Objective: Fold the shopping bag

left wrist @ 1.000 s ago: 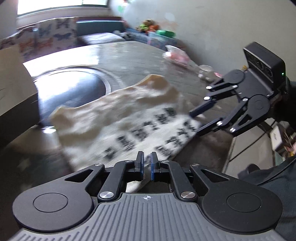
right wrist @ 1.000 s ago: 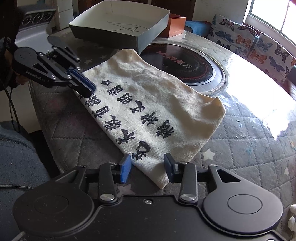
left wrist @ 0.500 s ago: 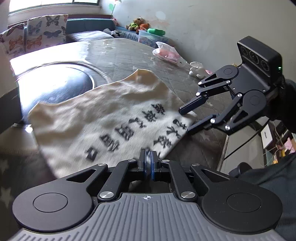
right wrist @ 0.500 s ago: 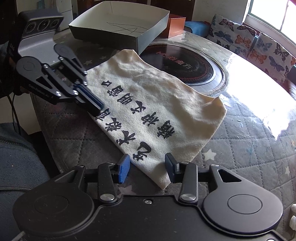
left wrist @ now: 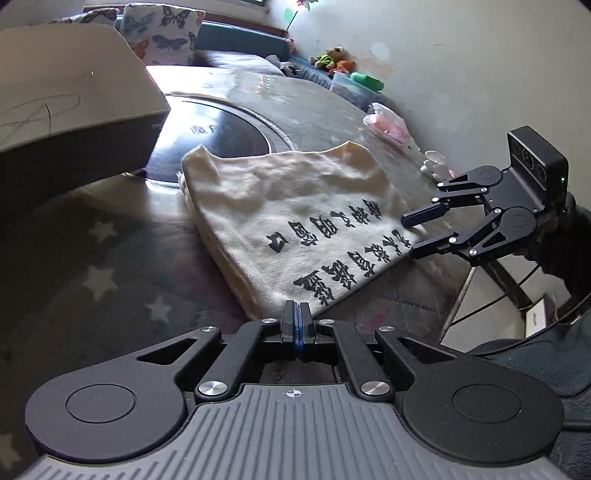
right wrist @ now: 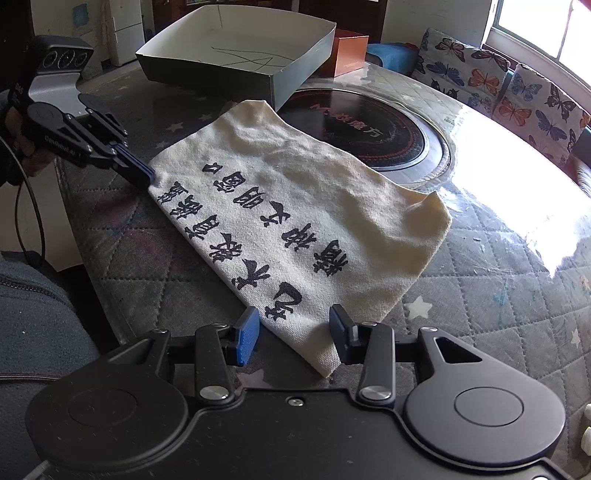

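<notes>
The left gripper [left wrist: 297, 320] is pinching the canvas shopping bag's [right wrist: 295, 206] corner for folding; the right gripper [right wrist: 293, 334] is straddling the opposite corner, half-open, holding nothing.

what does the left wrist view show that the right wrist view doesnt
Only the left wrist view: toys along the far wall, a pink plastic bag on the table, and the right tool from the side, open across the bag's corner.

Only the right wrist view: the window, an orange box, and the left tool shut on the bag's other corner.

Both: the bag, the tray, the black disc and butterfly cushions.
</notes>
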Available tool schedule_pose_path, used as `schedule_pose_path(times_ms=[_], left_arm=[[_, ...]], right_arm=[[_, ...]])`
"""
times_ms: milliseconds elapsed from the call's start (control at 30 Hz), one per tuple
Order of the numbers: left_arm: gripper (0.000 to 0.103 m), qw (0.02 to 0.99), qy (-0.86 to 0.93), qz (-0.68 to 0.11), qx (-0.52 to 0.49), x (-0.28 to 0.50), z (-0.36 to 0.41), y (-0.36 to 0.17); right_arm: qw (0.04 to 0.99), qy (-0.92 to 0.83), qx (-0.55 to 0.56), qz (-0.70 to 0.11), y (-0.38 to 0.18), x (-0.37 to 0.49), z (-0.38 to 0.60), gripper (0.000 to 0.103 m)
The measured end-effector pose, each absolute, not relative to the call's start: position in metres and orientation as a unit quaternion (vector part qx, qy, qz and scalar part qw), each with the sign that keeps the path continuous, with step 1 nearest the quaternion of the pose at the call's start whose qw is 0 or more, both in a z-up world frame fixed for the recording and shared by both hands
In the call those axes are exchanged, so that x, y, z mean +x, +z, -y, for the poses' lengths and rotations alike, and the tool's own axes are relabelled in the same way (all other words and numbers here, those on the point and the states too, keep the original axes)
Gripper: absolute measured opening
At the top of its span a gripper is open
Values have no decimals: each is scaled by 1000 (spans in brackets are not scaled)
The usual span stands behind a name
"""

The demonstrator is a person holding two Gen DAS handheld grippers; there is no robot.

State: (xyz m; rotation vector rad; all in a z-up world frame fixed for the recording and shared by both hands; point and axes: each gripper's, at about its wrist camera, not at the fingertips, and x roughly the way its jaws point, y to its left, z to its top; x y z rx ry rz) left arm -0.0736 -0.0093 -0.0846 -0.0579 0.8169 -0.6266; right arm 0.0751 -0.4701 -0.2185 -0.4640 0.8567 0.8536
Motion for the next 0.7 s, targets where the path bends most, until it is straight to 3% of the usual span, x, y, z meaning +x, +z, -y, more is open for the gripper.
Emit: schedule_pose_path(times_ms=[533,700], left_arm=[[3,876,-264,-403,-12,-51,7,-85],[4,892,-267,-366,7,-41,12,-68]], right_arm=[[797,398,-213,-402,-217,75,469,44],[797,398,-208,-404,-216,76,468,46]])
